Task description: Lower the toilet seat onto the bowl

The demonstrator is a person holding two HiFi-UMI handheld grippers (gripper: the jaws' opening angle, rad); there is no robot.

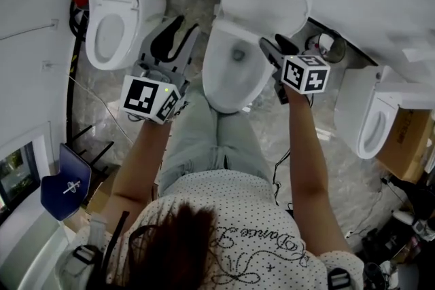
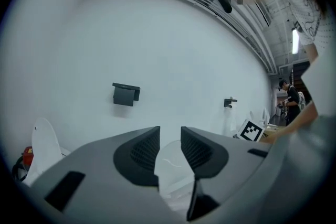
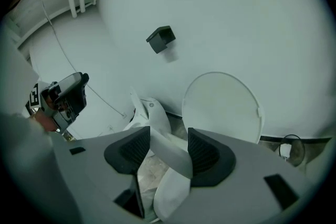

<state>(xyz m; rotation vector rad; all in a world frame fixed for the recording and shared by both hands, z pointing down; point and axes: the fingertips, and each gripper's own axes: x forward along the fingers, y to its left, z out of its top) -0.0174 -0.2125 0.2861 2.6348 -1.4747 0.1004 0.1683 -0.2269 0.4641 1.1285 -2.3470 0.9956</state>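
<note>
The middle toilet [image 1: 212, 71] stands just ahead of the person, its lid [image 1: 265, 0] upright at the far wall. The toilet seat [image 3: 171, 153] crosses between the right gripper's [image 3: 169, 139] wide-set fingers, seemingly unpressed. Left of the bowl, the left gripper's [image 2: 169, 139] narrow jaws hold nothing.

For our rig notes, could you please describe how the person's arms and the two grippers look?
Both the left gripper and right gripper have grey bodies with black ribbed pads. Each carries a white cube with black square markers; the left one shows a green light. The person wears a white dotted short-sleeved top.
</note>
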